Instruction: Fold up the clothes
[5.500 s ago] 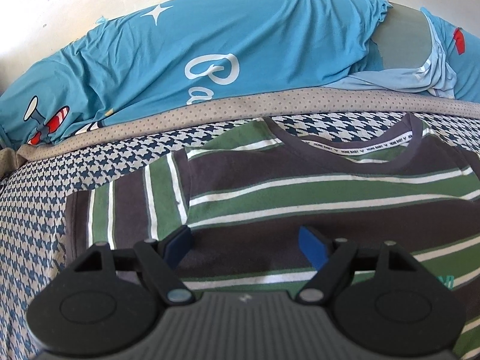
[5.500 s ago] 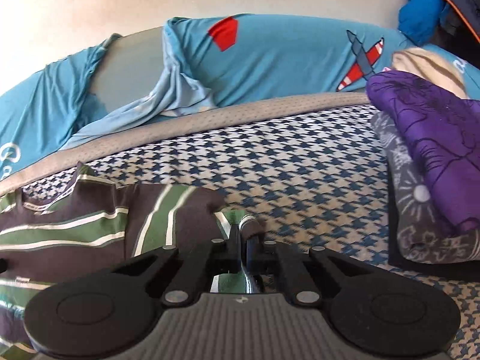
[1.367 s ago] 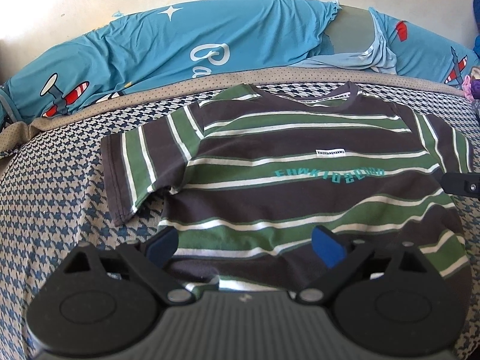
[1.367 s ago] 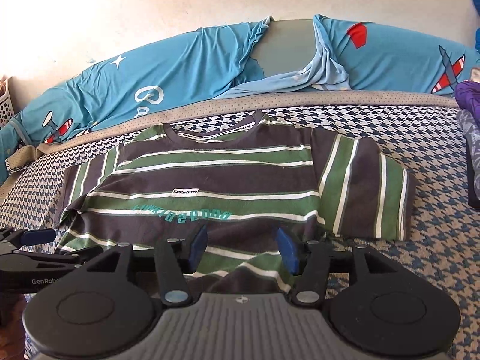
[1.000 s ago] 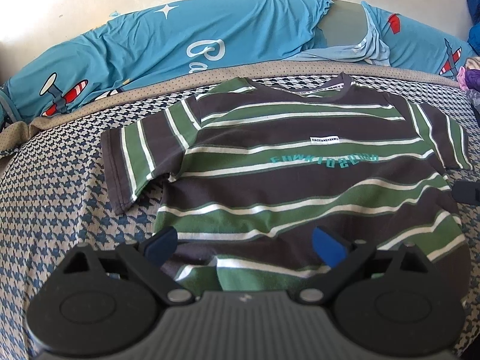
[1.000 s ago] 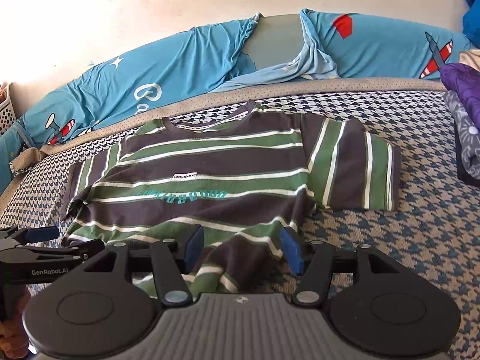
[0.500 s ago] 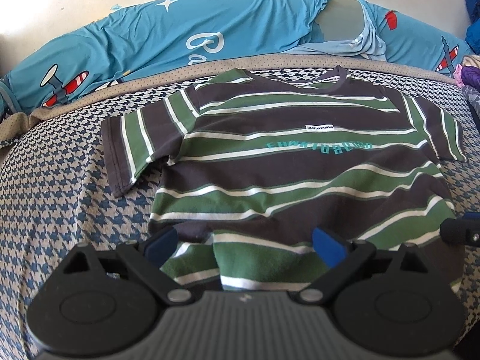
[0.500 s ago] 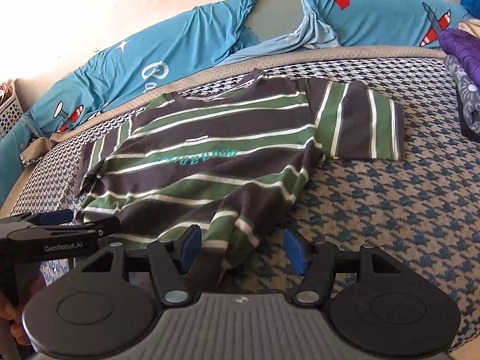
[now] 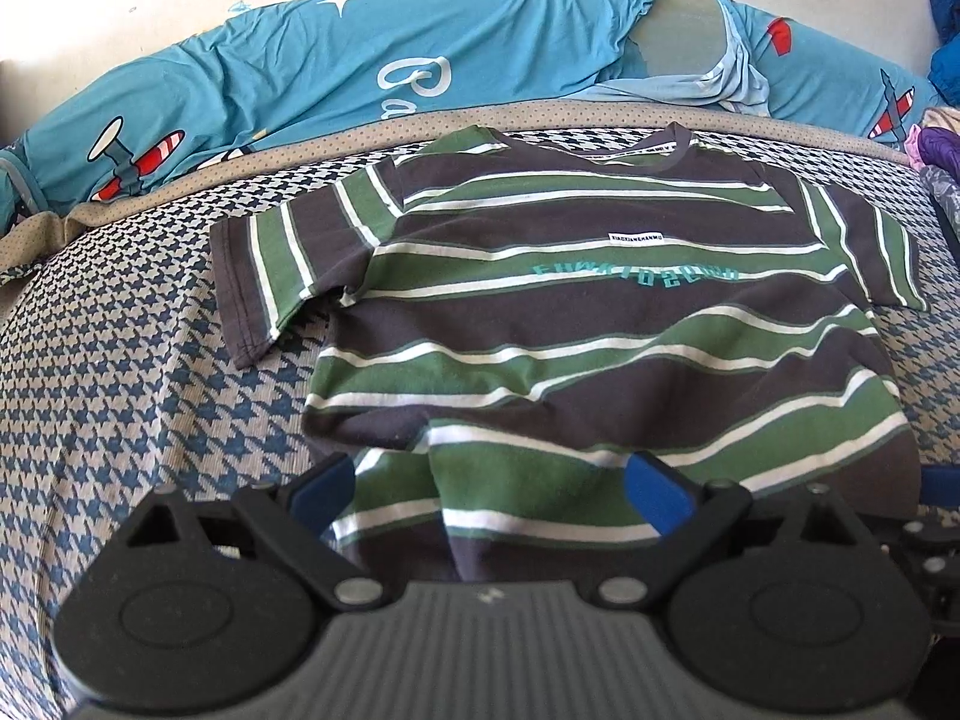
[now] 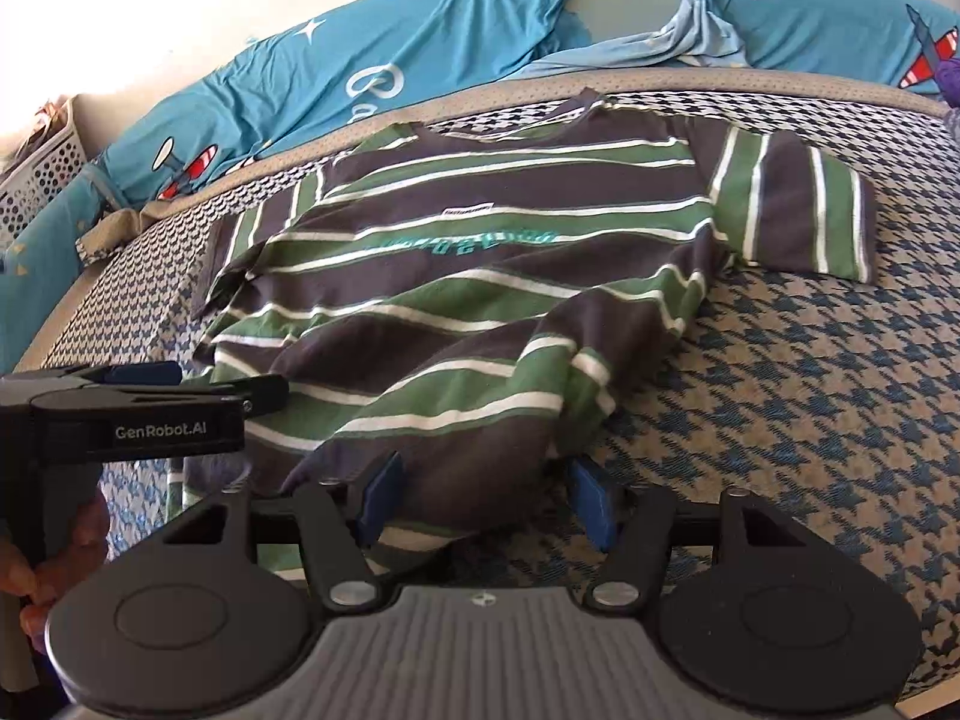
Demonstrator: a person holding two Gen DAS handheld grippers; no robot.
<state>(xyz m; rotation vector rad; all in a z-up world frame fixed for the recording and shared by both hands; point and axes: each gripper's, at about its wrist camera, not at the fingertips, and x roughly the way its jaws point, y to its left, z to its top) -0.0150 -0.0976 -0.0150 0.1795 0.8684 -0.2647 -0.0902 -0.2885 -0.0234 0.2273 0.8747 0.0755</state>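
- Left tongs (image 9: 489, 489) apart, blue pads either side of the bunched hem without pressing it; poised low, probably for a grab at the bottom edge.
- Dark grey, green and white striped cotton T-shirt (image 9: 600, 312) spread face up on the bed, collar at the far side, sleeves out flat, hem rumpled near both tongs; likely laid out for a first fold.
- Right tongs (image 10: 483, 495) apart too, hem corner between the pads but not pinched.
- Blue-and-beige houndstooth bed cover (image 10: 810, 372) beneath; turquoise aeroplane-print bedding (image 9: 360, 60) behind, against a pale wall.
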